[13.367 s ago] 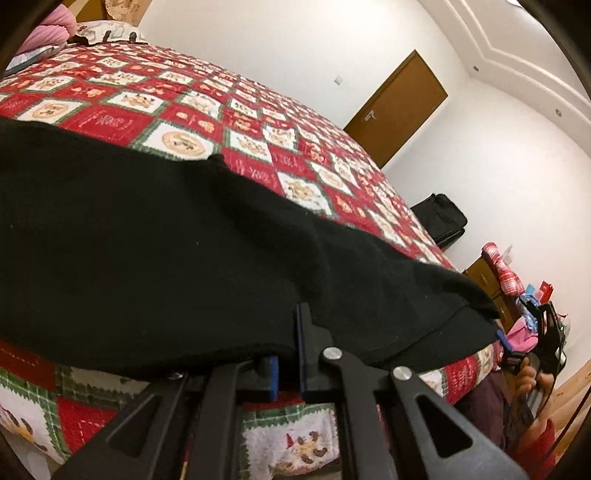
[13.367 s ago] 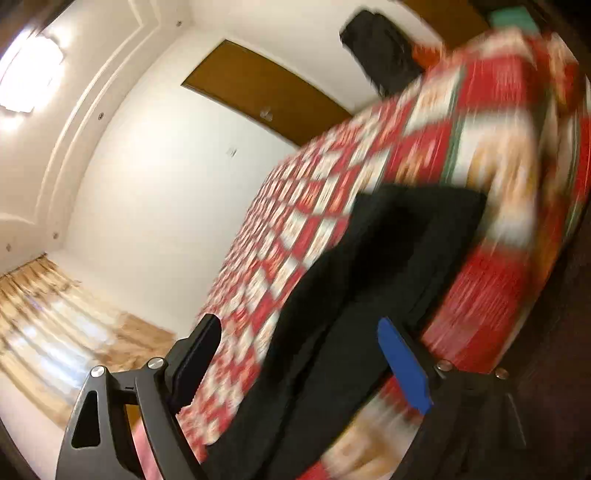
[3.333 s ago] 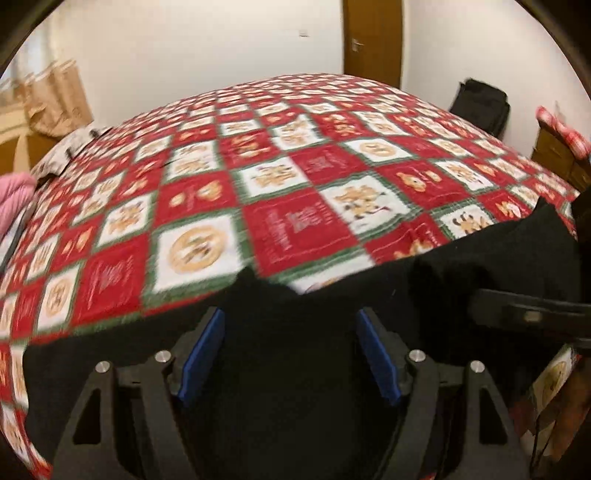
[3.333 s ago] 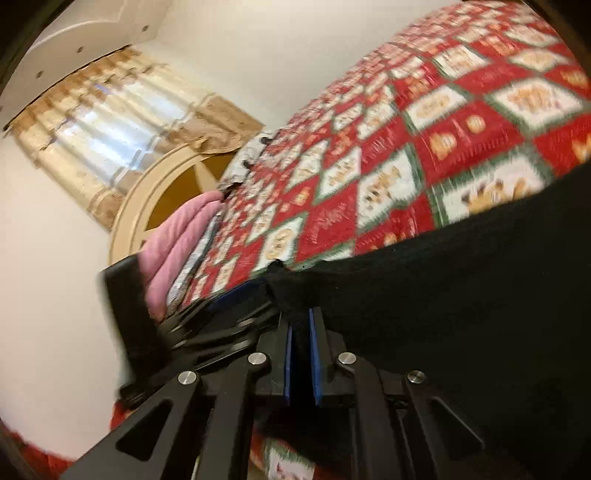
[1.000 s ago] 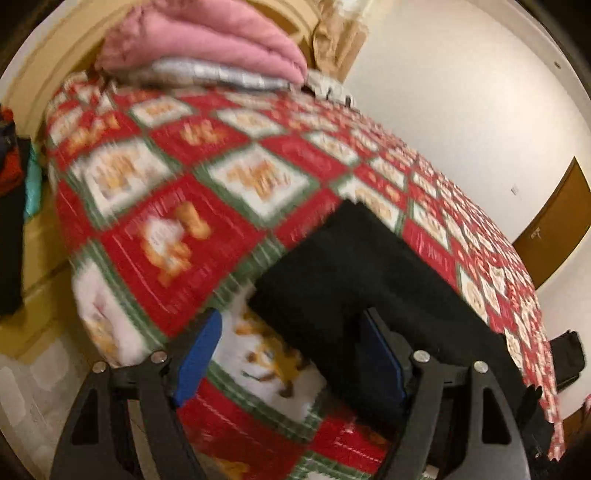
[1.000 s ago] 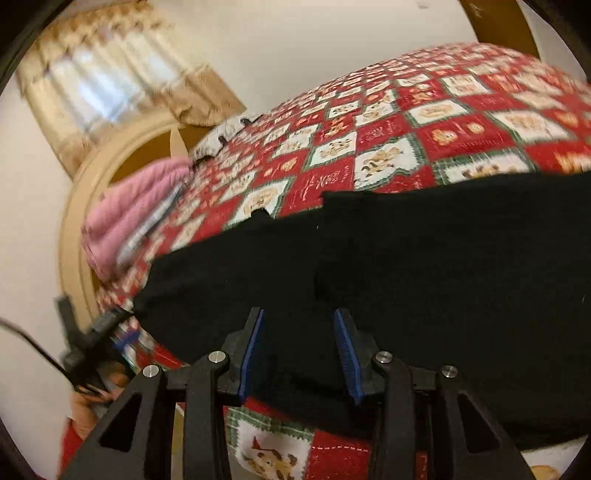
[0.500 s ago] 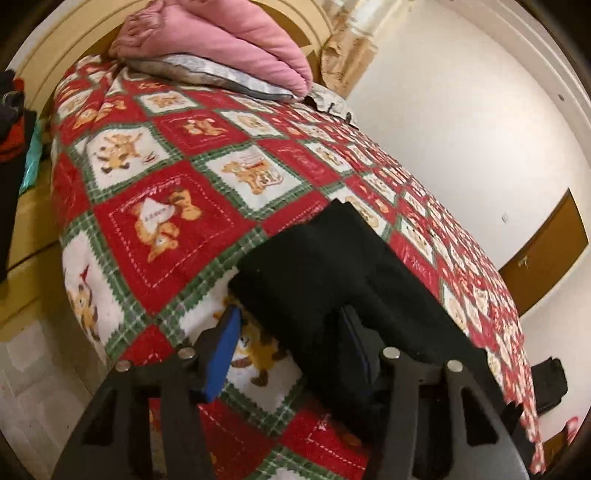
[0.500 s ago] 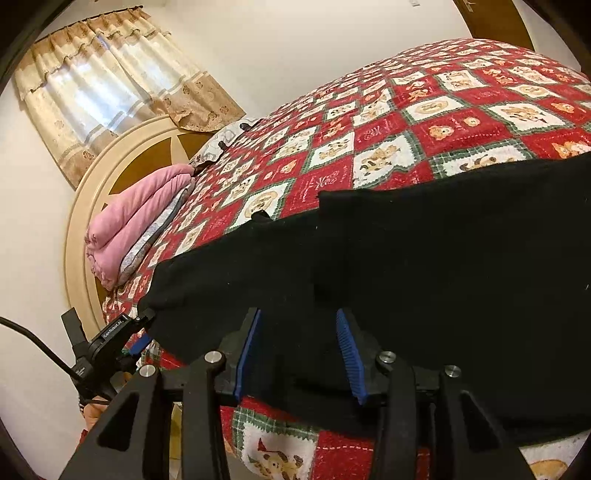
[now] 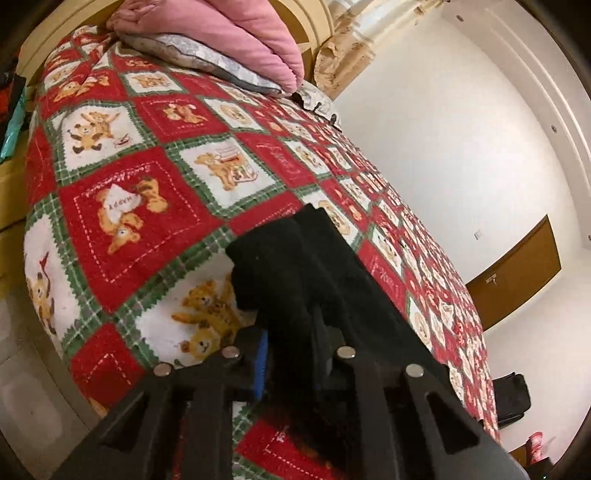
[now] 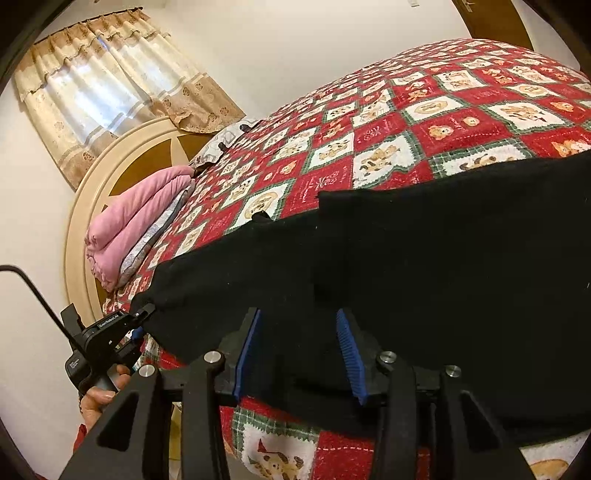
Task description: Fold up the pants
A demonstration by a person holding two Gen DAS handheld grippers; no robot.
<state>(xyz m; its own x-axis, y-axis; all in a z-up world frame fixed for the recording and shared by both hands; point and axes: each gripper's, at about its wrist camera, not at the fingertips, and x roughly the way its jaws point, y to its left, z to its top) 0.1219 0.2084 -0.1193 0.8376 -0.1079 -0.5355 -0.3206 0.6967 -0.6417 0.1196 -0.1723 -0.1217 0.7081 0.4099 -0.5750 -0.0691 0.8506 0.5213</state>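
Note:
The black pants (image 10: 443,258) lie flat along the near edge of the bed, one narrow end (image 9: 295,266) towards the headboard corner. My left gripper (image 9: 291,332) has that end bunched between its fingers; its jaws are closing and the pads press on the cloth. In the right wrist view the left gripper (image 10: 147,310) shows at the pants' far left tip, a hand (image 10: 99,395) holding it. My right gripper (image 10: 299,314) stands part open over the pants' near edge. The cloth lies flat between its blue pads (image 10: 247,350), which do not pinch it.
A red, white and green bear-pattern quilt (image 9: 147,192) covers the bed. A folded pink blanket (image 9: 229,33) on a pillow lies by the round headboard (image 10: 122,155). The bed's edge and floor (image 9: 22,387) are just below. A brown door (image 9: 517,273) and a black bag (image 9: 513,398) are beyond.
The left jaws have narrowed from wide open to tight around the pants' end, and that gripper has rolled a little. The right gripper has stayed put over the pants' edge.

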